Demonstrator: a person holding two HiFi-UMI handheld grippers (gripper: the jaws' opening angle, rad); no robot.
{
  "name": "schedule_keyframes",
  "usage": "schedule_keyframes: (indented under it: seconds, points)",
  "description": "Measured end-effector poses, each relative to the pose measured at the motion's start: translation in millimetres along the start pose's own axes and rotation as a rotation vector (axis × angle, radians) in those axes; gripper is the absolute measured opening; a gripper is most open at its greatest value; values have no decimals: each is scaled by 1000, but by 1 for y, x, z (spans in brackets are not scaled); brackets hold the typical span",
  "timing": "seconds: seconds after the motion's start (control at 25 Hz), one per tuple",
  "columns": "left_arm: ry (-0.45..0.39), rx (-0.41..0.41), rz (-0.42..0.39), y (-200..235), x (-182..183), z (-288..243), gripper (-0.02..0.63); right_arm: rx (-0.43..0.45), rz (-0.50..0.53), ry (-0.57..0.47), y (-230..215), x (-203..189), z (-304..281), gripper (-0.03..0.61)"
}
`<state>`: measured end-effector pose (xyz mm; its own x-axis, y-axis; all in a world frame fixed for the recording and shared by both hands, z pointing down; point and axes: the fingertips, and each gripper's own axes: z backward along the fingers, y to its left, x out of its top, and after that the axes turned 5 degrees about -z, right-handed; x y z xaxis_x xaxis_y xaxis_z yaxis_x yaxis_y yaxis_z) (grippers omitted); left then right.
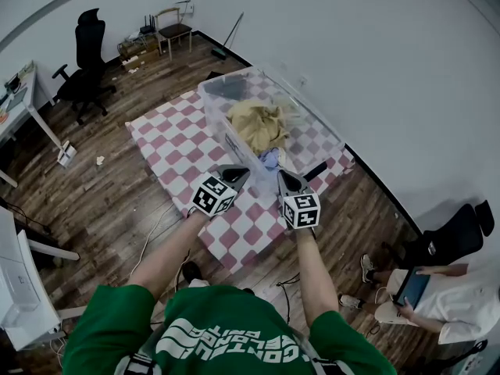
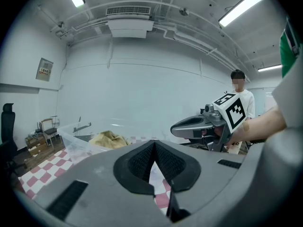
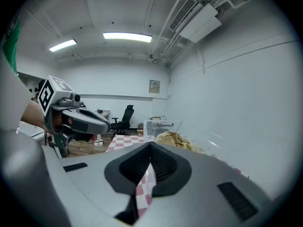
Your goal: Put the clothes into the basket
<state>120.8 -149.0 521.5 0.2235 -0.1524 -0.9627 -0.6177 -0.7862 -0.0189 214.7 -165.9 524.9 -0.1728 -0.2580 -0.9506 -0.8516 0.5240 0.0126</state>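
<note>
Green shirt (image 1: 226,336) and my two bare forearms are filling the bottom of the head view. I am holding the left gripper (image 1: 237,173) and the right gripper (image 1: 286,178) out side by side, near each other, with their tips pointing toward the basket (image 1: 212,100). Both pairs of jaws are sitting fully together, pad pressing on pad, and neither is touching any cloth.

The clear plastic basket is standing on a red-and-white checked cloth (image 1: 176,143) just beyond my tips. The clothes (image 1: 258,122) are lying inside it as a crumpled tan heap. Dark wooden floor (image 1: 117,201) is spreading around the checked cloth, a white wall (image 1: 375,69) is running along the right, and a black office chair (image 1: 86,61) is standing well apart at the back left. A seated person (image 1: 437,311) is sitting at the lower right, partly cut off by the frame.

A bluish piece (image 1: 269,158) is showing at the basket's near end, too small for me to tell what it is. A desk (image 1: 19,100) at the left is cut off by the frame's edge.
</note>
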Motion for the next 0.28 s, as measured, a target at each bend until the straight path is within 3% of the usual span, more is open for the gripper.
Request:
schedule_keyframes:
  seconds: [0.28]
  points:
    - [-6,6,2,-4,0,1,3,-5,1,9,-4,-7,4,9]
